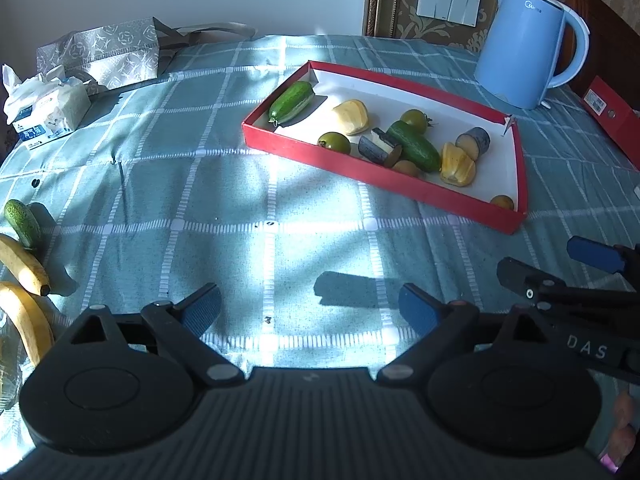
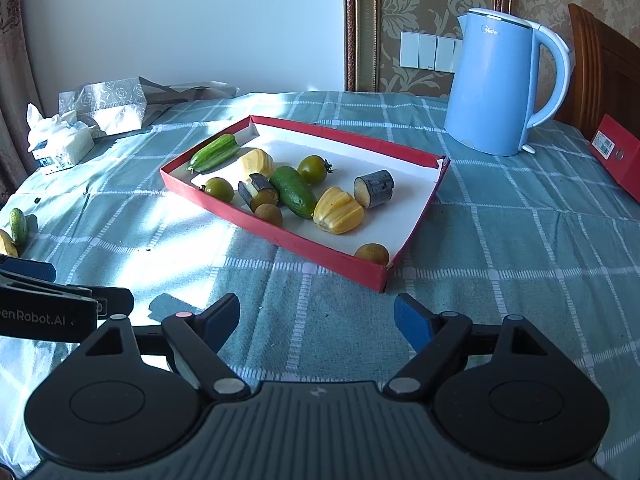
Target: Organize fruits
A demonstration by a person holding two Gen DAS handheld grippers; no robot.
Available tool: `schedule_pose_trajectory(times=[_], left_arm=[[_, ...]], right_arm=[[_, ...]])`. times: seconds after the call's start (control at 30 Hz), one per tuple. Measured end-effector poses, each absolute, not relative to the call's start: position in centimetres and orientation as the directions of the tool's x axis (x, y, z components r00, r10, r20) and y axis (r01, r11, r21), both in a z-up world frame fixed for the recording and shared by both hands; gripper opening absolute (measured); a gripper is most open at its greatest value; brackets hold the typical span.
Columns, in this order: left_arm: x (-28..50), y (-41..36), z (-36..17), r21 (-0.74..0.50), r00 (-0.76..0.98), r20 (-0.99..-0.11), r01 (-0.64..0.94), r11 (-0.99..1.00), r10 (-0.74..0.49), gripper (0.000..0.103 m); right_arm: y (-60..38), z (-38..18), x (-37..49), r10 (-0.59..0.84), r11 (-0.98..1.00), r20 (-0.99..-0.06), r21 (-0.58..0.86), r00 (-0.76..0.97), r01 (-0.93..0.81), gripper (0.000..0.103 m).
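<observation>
A red tray point(image 1: 360, 168) point(image 2: 280, 236) with a white floor holds two cucumbers point(image 1: 291, 100) point(image 2: 293, 191), green tomatoes point(image 2: 312, 169), yellow fruit pieces point(image 2: 338, 210), dark-skinned cut chunks point(image 2: 376, 189) and small brown round fruits point(image 2: 372, 253). A small cucumber point(image 1: 22, 222) point(image 2: 18, 225) and two bananas point(image 1: 24, 266) lie on the cloth at the far left. My left gripper point(image 1: 310, 314) is open and empty above the cloth, in front of the tray. My right gripper point(image 2: 316, 320) is open and empty, near the tray's front corner.
A blue kettle point(image 1: 528, 40) point(image 2: 496, 84) stands behind the tray at the right. A red box point(image 1: 612, 120) lies at the right edge. A tissue pack point(image 1: 44, 108) and a patterned bag point(image 1: 104, 54) sit at the back left. A checked green cloth point(image 1: 200, 200) covers the table.
</observation>
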State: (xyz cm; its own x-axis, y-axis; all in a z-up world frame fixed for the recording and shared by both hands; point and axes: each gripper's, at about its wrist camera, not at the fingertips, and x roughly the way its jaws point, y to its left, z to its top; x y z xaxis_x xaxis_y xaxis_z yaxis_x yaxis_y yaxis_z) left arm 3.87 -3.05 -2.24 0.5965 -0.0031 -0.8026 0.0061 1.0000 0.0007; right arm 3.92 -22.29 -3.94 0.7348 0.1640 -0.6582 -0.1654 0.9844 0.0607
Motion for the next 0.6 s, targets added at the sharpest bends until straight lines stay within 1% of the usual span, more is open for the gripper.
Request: schedule_pose_trajectory(times=[0.6], left_arm=[[4.31, -3.36, -2.41, -0.003, 0.593, -0.805, 0.007, 1.000, -0.007, 0.095]], right_arm=[[-22.36, -4.04, 4.34, 0.167, 0.984, -0.663, 0.061, 0.730, -0.170, 0.084]])
